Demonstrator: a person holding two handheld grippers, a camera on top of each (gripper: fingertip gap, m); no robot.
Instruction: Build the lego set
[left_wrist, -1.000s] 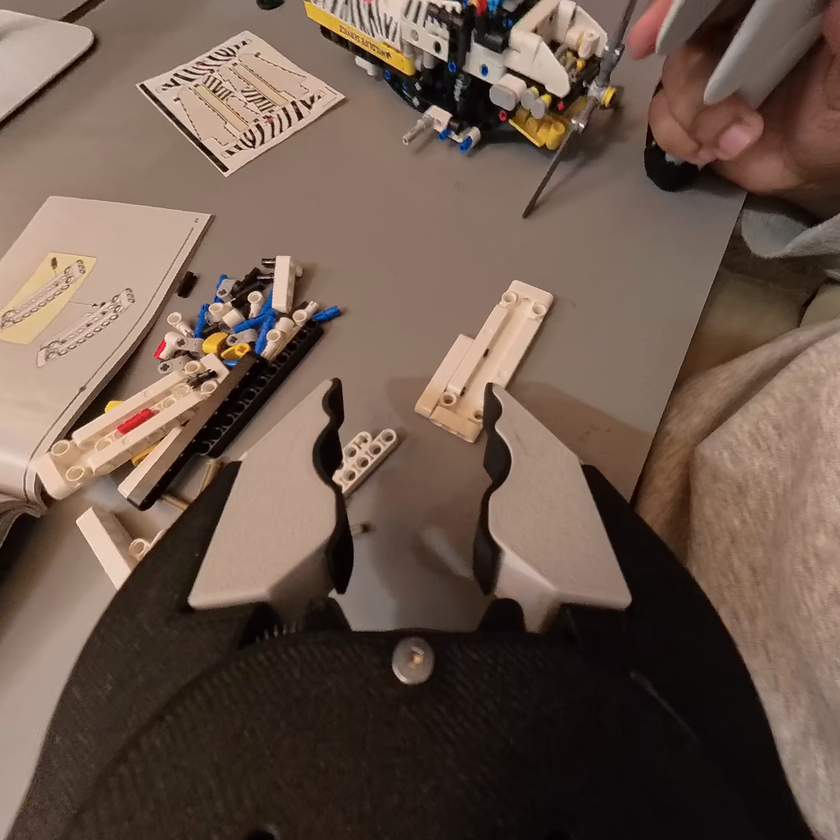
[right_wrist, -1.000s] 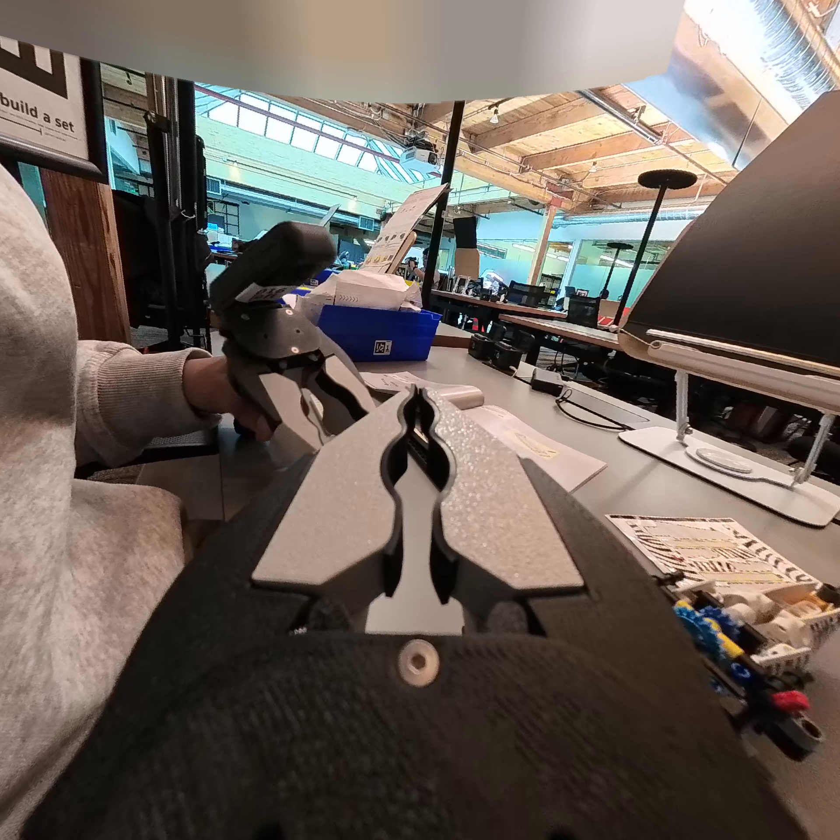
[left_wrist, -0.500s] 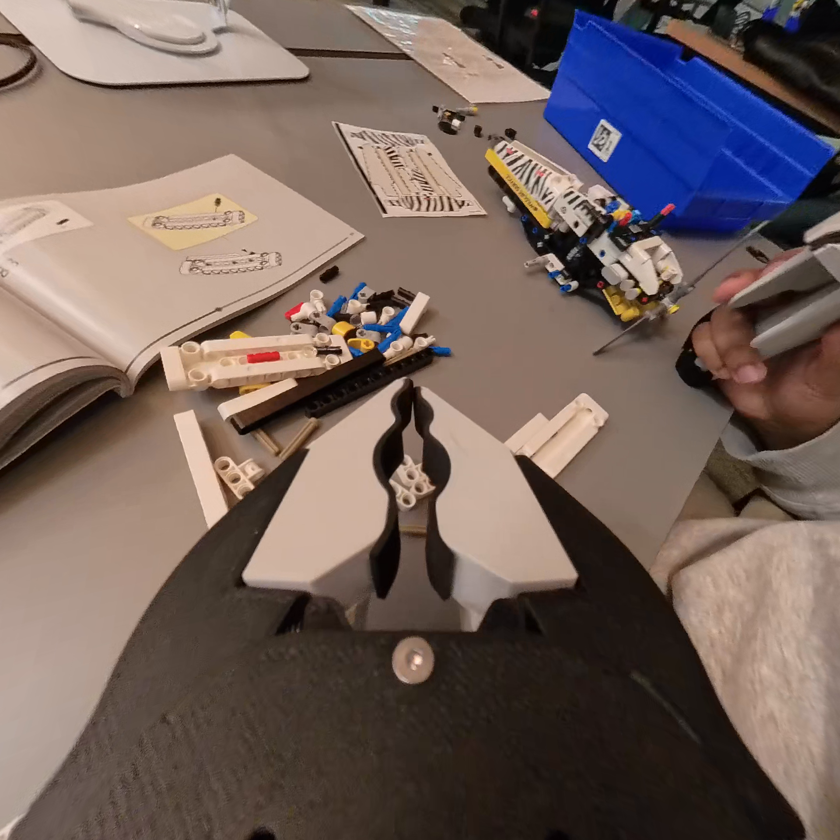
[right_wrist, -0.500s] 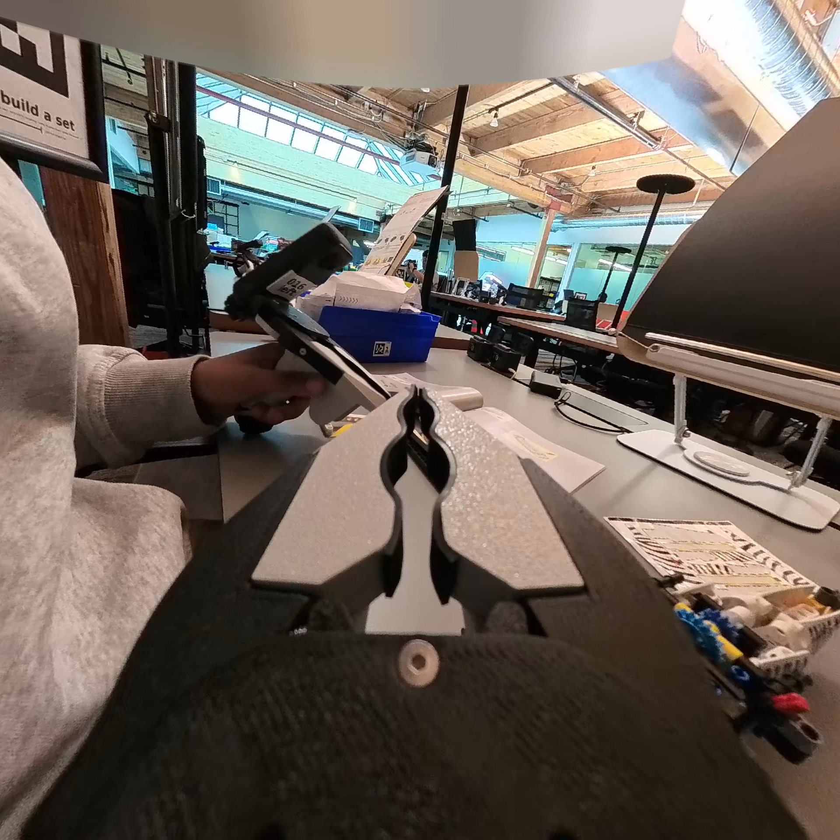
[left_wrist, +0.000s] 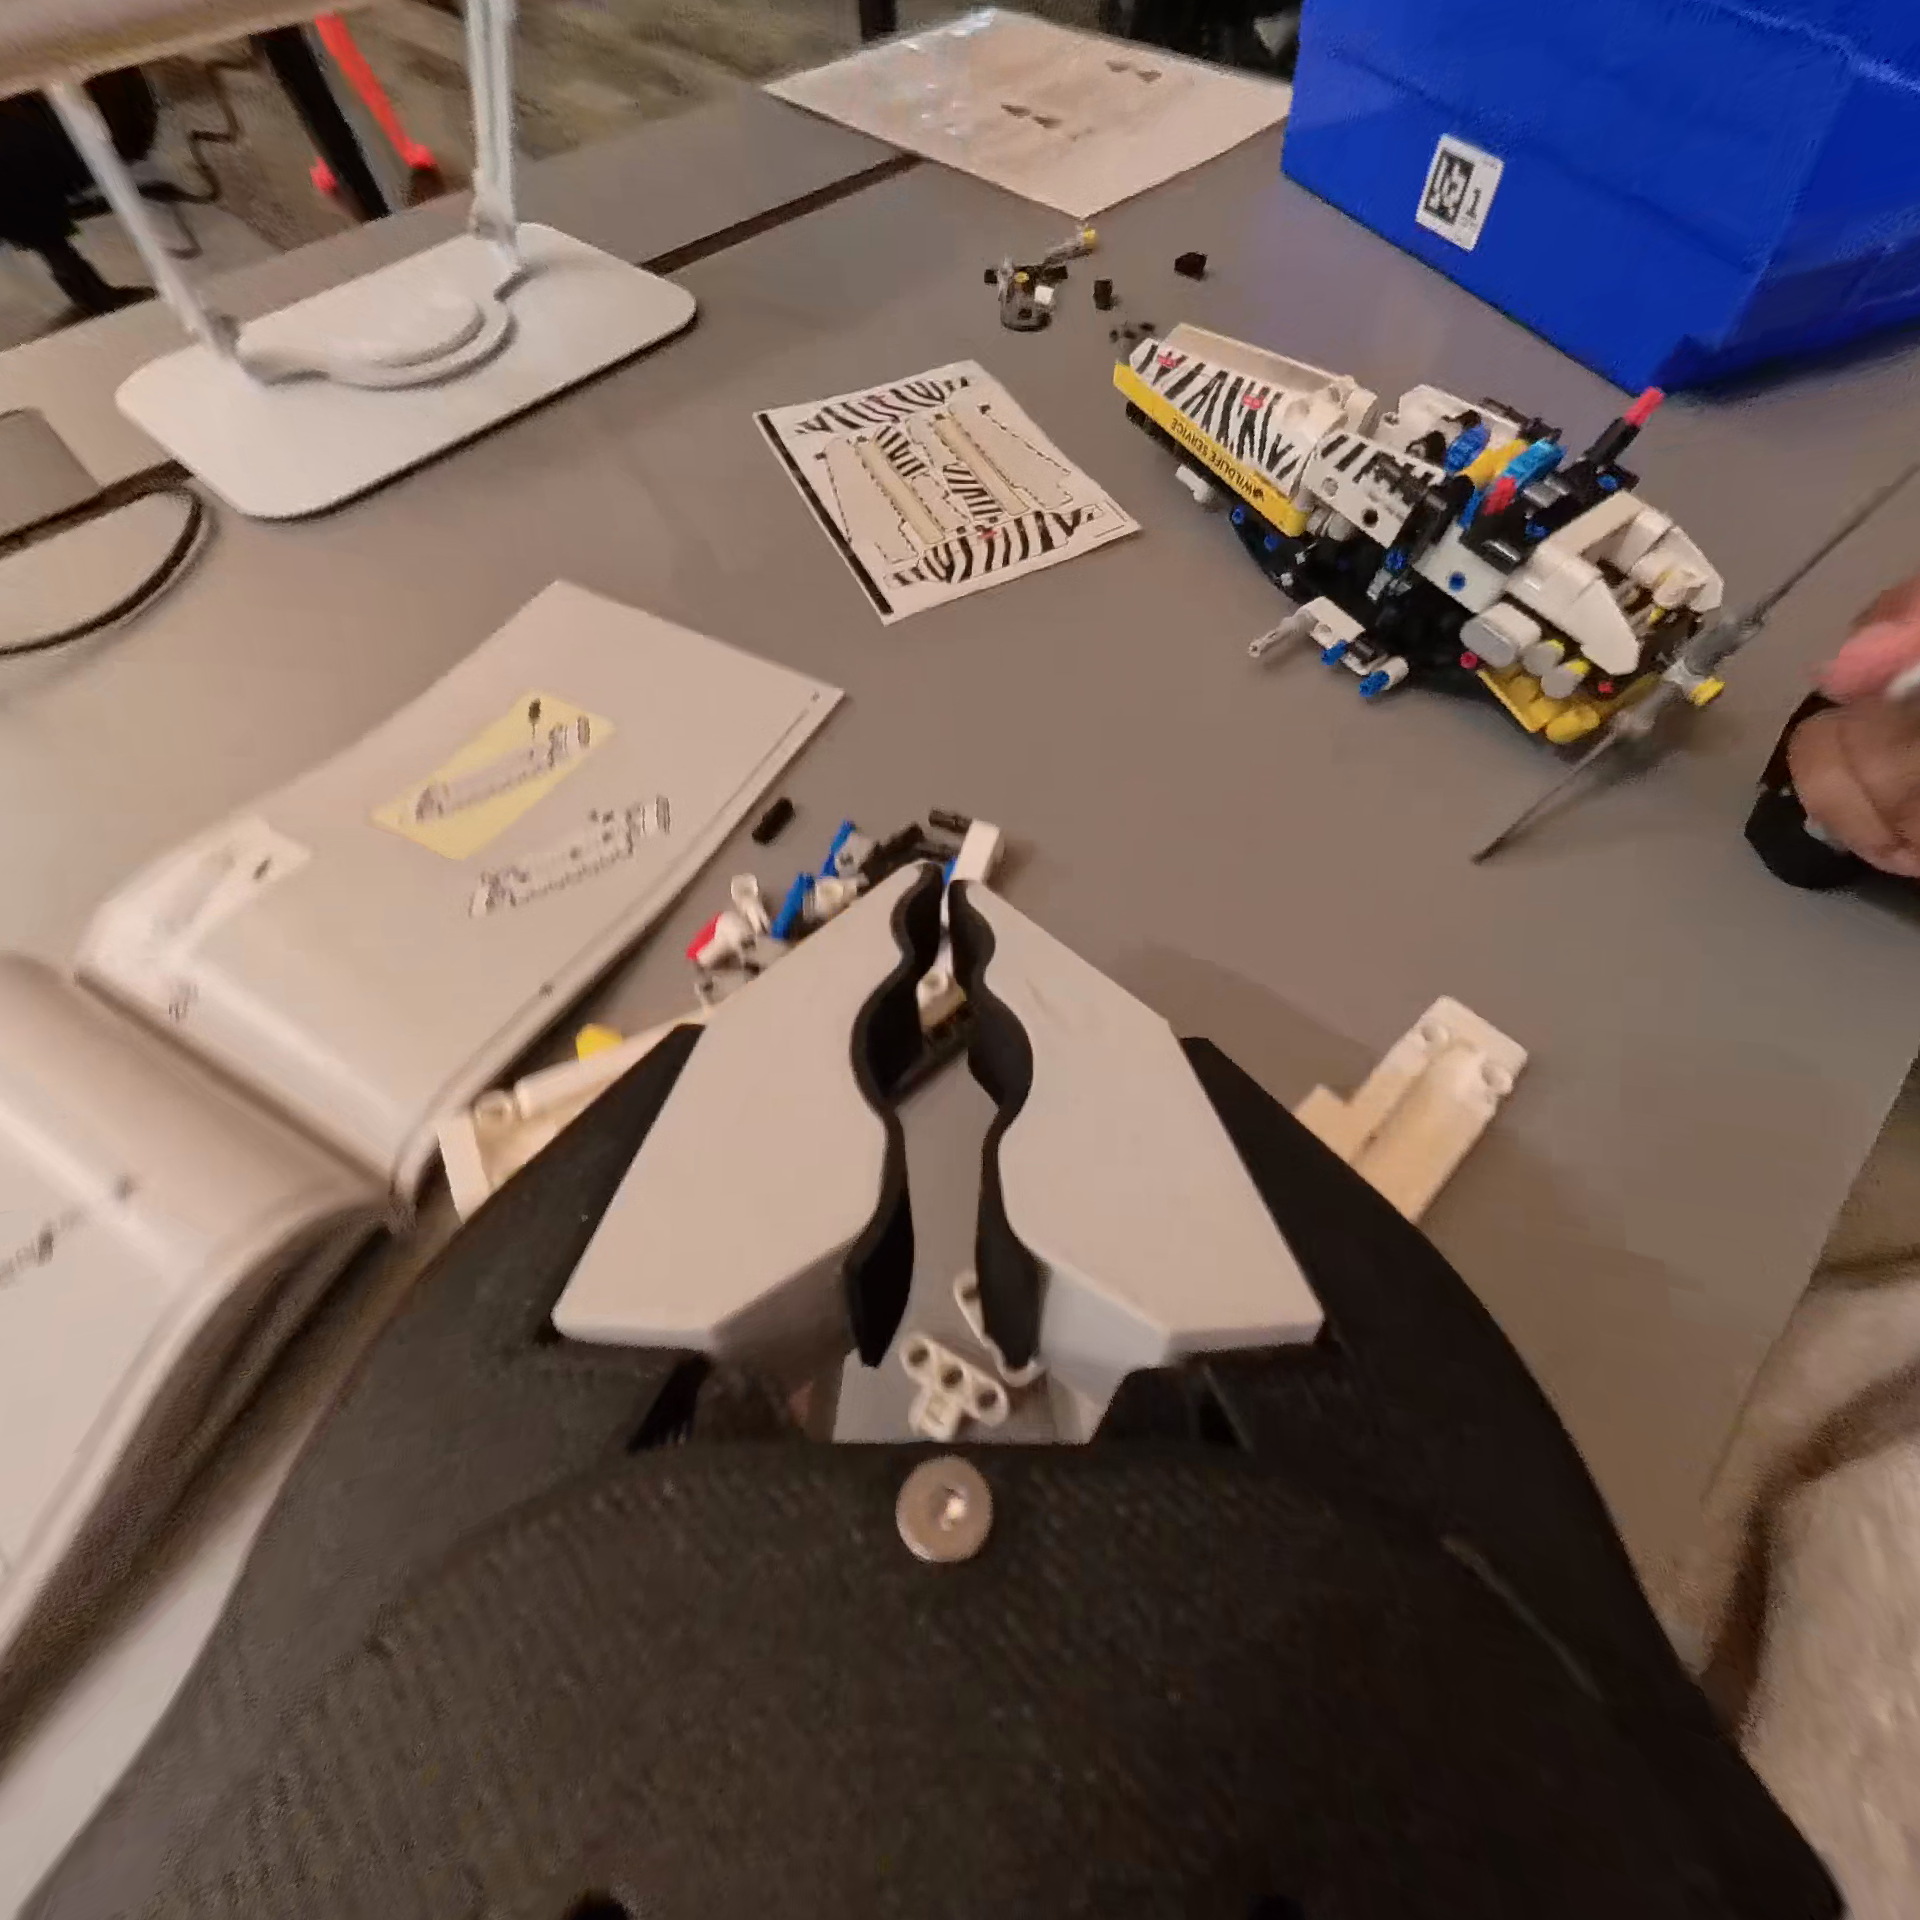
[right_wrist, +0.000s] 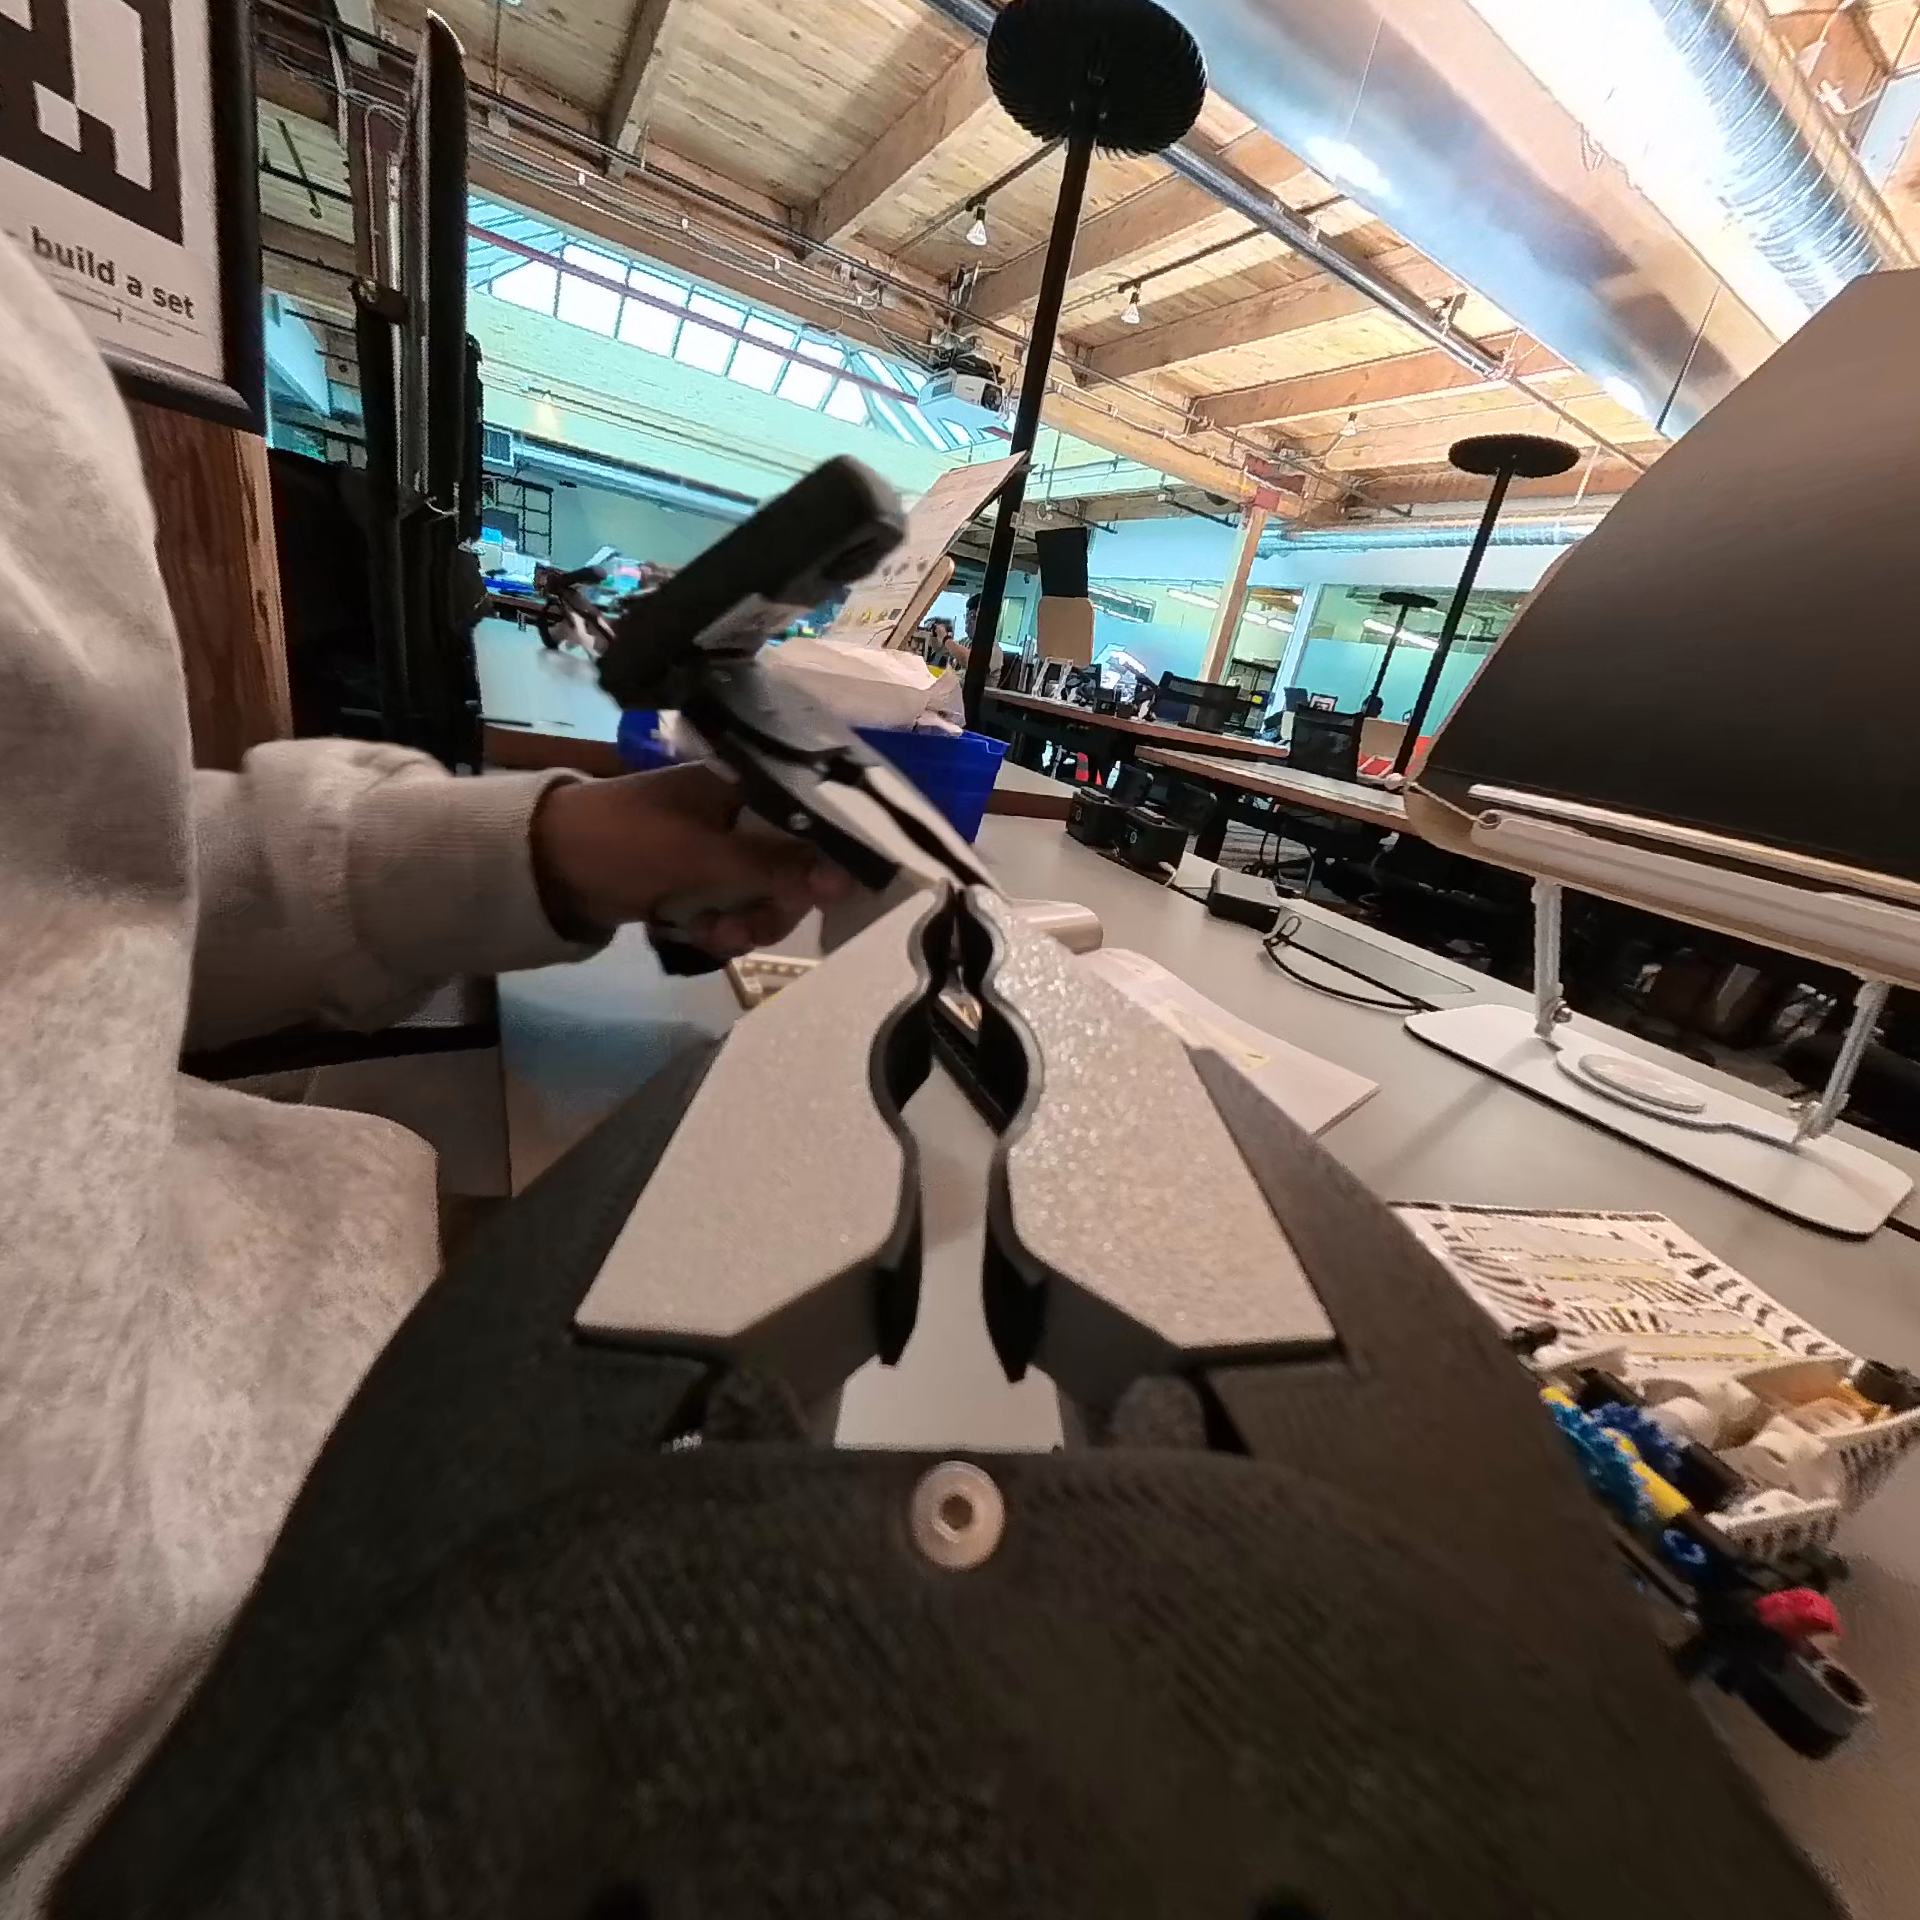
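The partly built white, yellow and black lego model with zebra-striped panels (left_wrist: 1423, 530) lay on the grey table (left_wrist: 1143, 790), its long axis running diagonally from its striped tail at the far left to its rounded nose at the near right. The right hand (left_wrist: 1870, 769) rested just beside that nose, so the right arm was plainly the nearer of the two. The right gripper (right_wrist: 956, 904) had its jaws closed with nothing between them and pointed away from the model, which sat low at its right side.

The left gripper (left_wrist: 940, 904) was well apart from the model, to the near left of it, with its jaws also drawn together and its tips over the heap of small blue, white and black loose parts (left_wrist: 800, 904). A small white holed beam (left_wrist: 951, 1387) showed in the gap at the base of the fingers; whether it was pinched or merely lay below could not be told. A flat cream panel piece (left_wrist: 1423, 1101) lay on the near side of the model, between it and the table edge. Any piece brought from the heap would likely have to travel rightward and away to reach the model's flank.
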